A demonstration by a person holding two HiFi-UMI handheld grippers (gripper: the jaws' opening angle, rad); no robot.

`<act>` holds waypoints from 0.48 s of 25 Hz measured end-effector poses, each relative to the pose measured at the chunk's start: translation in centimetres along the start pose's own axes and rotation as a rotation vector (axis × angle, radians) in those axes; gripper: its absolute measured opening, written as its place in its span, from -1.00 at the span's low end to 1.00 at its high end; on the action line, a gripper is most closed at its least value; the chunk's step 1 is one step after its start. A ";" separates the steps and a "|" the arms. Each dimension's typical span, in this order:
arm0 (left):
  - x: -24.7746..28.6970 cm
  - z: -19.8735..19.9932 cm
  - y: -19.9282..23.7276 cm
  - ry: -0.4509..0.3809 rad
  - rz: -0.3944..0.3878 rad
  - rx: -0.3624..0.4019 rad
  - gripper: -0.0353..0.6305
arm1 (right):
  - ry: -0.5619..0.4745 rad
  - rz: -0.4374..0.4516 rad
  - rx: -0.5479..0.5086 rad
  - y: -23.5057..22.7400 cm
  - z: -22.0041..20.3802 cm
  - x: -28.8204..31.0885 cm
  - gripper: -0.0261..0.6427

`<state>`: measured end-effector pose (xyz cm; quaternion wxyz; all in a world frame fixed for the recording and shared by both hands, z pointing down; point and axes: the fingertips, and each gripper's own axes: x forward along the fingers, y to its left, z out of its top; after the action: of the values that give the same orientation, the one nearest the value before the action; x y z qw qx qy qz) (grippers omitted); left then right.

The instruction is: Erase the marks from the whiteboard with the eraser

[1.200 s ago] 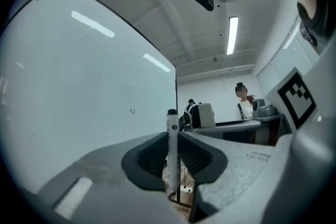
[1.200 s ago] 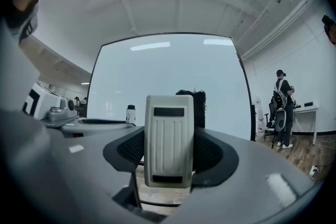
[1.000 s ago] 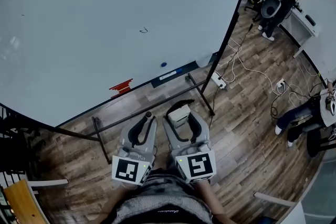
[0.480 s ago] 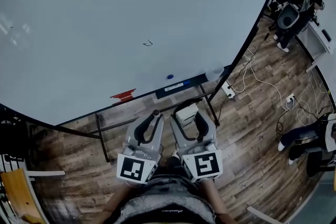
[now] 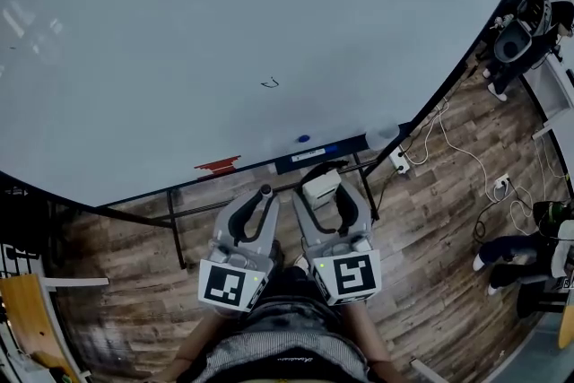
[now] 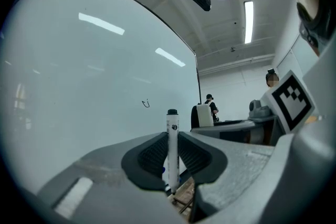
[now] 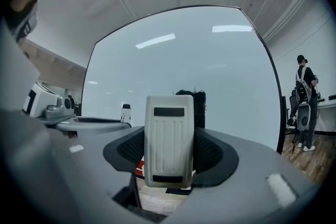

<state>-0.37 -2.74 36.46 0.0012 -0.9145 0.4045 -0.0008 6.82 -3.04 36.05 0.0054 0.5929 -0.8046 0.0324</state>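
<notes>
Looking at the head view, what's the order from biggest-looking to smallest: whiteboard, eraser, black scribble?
1. whiteboard, by far
2. eraser, though it sits nearer the camera
3. black scribble, just a tiny mark

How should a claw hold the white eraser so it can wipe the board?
By its two long flat sides, coming from its ribbed back, as the right claw grips the white rectangular plastic eraser now. Those sides are parallel, and the black felt is free, facing the whiteboard.
</notes>
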 end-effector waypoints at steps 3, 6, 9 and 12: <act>1.3 0.2 1.2 -0.003 -0.011 -0.001 -0.68 | 0.004 -0.020 -0.005 -0.8 0.1 1.4 -0.18; 3.3 0.5 2.8 -0.008 -0.033 -0.003 -0.68 | 0.015 -0.046 -0.005 -1.8 0.5 3.8 -0.18; 5.2 0.8 4.3 -0.022 -0.056 -0.007 -0.68 | 0.015 -0.063 -0.019 -2.5 1.0 6.1 -0.18; 6.5 0.7 5.2 -0.025 -0.076 -0.019 -0.68 | -0.001 -0.067 -0.028 -3.0 1.2 7.9 -0.18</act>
<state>0.15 -11.09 35.78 -0.0024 -0.9291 0.3695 0.0145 7.36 -11.55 35.37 0.0145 0.6195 -0.7846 0.0207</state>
